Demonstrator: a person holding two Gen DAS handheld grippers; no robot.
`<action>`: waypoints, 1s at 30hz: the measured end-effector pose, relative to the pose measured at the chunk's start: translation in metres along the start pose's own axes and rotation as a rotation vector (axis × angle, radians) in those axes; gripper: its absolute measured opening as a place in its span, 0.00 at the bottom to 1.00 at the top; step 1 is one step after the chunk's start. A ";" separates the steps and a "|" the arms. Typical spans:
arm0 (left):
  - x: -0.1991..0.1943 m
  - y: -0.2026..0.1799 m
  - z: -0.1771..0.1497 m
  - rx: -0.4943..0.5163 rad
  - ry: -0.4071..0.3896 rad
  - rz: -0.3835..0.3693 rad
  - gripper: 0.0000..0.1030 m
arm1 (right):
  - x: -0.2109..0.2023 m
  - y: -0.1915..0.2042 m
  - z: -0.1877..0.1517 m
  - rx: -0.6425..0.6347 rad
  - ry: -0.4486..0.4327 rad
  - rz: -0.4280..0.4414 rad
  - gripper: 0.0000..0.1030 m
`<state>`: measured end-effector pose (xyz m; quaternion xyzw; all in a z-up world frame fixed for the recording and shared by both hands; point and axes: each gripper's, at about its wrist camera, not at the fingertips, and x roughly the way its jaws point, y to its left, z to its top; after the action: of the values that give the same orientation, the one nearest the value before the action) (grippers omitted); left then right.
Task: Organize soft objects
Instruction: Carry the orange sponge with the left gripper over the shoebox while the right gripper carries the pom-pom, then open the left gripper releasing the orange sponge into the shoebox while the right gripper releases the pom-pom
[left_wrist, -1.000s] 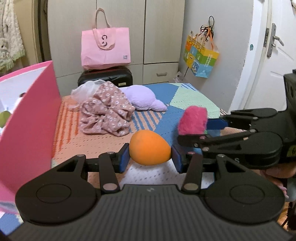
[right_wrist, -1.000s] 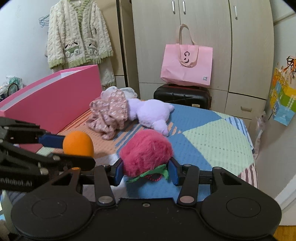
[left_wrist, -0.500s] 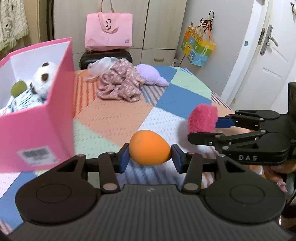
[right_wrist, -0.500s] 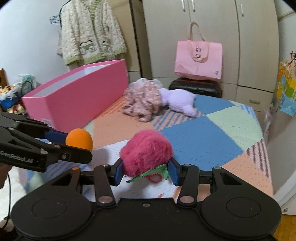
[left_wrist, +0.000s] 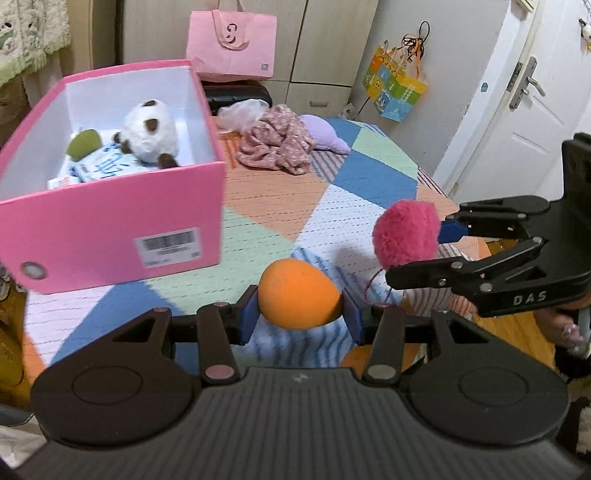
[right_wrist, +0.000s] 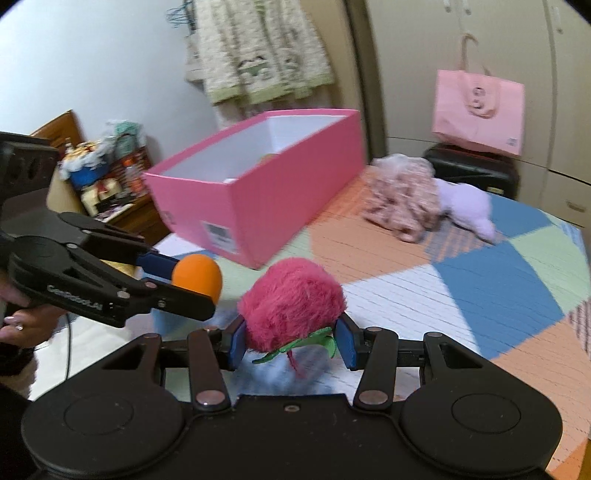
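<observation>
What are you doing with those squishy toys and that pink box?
Tidying soft toys. The left gripper is squeezing an orange foam egg, and the right gripper is squeezing a fuzzy pink plush ball. Both are held in the air above the patchwork bed cover, near the pink box. A panda plush already lies inside the box.

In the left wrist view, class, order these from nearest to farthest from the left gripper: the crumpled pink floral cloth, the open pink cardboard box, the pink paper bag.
1. Open pink cardboard box: left of the left gripper, on the patchwork cover.
2. Crumpled pink floral cloth: further back, mid-bed.
3. Pink paper bag: farthest, against the cupboards.
</observation>
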<state>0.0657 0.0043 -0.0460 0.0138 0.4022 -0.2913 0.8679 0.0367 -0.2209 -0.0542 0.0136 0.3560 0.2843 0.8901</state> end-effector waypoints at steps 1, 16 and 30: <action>-0.006 0.004 0.000 -0.001 0.001 0.001 0.45 | 0.000 0.005 0.004 -0.008 0.003 0.019 0.52; -0.071 0.037 0.034 0.050 -0.131 0.040 0.45 | 0.012 0.065 0.078 -0.242 -0.097 0.071 0.53; -0.034 0.114 0.123 -0.066 -0.191 0.044 0.47 | 0.084 0.025 0.163 -0.247 -0.099 0.024 0.53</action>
<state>0.1924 0.0841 0.0376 -0.0338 0.3265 -0.2590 0.9084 0.1780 -0.1276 0.0206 -0.0780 0.2735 0.3356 0.8980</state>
